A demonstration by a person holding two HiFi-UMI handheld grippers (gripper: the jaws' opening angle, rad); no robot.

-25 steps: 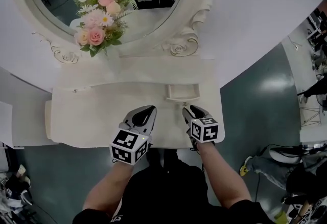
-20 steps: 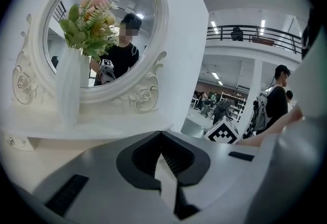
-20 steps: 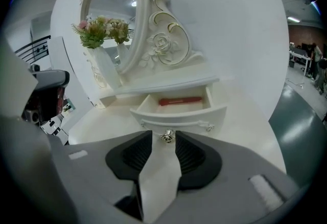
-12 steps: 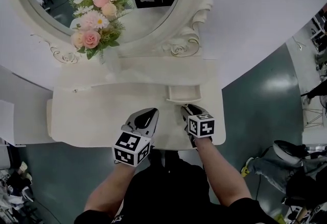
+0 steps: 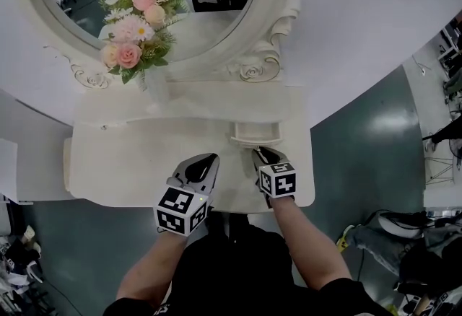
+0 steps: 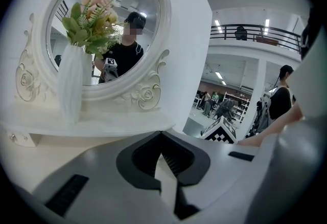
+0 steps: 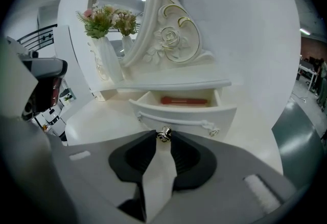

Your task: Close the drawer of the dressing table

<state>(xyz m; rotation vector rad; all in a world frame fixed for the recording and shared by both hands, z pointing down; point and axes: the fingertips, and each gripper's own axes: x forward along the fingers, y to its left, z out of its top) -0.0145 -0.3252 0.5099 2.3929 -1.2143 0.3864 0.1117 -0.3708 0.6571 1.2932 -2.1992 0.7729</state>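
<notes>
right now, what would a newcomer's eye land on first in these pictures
First the big oval mirror in its carved white frame at the back of the dressing table, with pink flowers in a white vase before its left side. Next the small drawer standing open on the right, a red item inside, and the right tool, its jaws closing with the silver knob between their tips.
</notes>
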